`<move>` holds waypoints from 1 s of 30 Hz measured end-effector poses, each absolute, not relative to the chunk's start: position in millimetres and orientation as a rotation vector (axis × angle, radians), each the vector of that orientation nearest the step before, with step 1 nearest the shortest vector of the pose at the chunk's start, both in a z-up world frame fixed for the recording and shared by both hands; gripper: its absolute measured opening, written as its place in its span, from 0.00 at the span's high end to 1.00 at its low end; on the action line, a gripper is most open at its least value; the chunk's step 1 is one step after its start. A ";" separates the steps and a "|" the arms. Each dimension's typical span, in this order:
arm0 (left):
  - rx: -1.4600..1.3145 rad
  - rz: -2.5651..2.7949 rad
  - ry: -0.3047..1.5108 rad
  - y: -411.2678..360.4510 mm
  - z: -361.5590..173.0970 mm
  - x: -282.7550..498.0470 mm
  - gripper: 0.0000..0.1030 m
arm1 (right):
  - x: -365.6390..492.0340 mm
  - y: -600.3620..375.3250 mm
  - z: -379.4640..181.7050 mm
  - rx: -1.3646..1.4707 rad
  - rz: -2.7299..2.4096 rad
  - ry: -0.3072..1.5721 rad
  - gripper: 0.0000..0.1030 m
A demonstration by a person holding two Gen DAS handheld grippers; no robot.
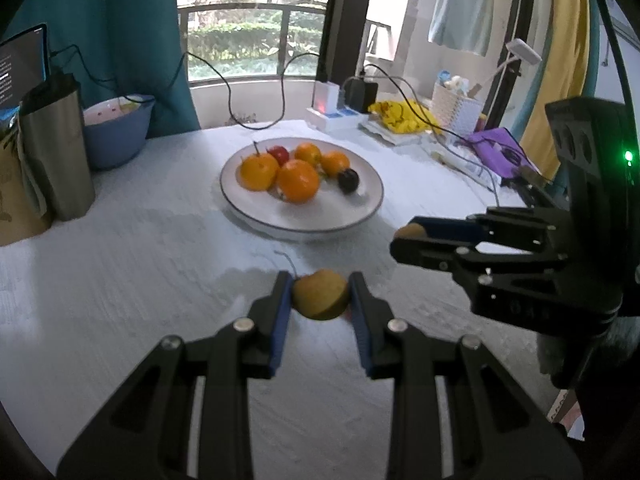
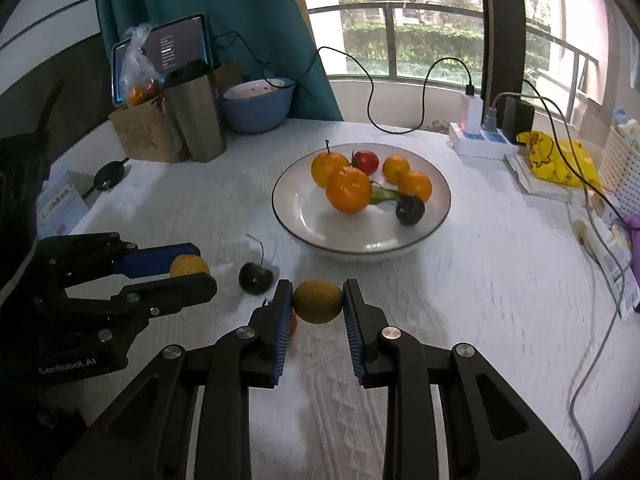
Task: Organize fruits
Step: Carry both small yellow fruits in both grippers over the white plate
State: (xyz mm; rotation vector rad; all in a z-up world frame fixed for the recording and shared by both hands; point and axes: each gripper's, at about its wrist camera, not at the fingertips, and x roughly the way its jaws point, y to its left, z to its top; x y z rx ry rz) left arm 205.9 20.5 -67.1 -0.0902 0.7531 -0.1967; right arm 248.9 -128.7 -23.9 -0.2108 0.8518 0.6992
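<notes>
A white plate [image 1: 352, 212] [image 2: 304, 224] holds several oranges, a red fruit [image 2: 366, 162] and a dark plum [image 2: 410, 209]. My left gripper [image 1: 320, 294] [image 2: 192, 266] is shut on a yellow-brown fruit [image 1: 320, 294] [image 2: 188, 266] just above the cloth, in front of the plate. My right gripper [image 2: 318, 300] [image 1: 412, 232] is shut on another yellow-brown fruit [image 2: 318, 300] [image 1: 410, 230]. A dark cherry with a stem [image 2: 256, 278] lies on the cloth between the two grippers. A small red fruit [image 2: 293, 325] shows under my right gripper's left finger.
A steel cup [image 2: 196, 116], a paper bag [image 2: 140, 132], a blue bowl [image 2: 258, 104] and a tablet [image 2: 168, 52] stand at the back left. A power strip with cables [image 2: 484, 136], a yellow bag [image 2: 560, 160] and a white basket [image 2: 620, 160] are on the right.
</notes>
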 end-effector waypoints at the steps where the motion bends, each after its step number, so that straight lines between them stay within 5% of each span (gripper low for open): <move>1: -0.091 -0.195 0.751 22.8 -67.1 209.1 0.71 | 251.7 -126.6 -23.4 -0.213 0.701 0.851 0.73; 30: -0.100 -0.163 0.738 58.9 -72.0 284.4 0.71 | 319.5 -67.4 -47.0 -0.200 0.782 0.895 0.73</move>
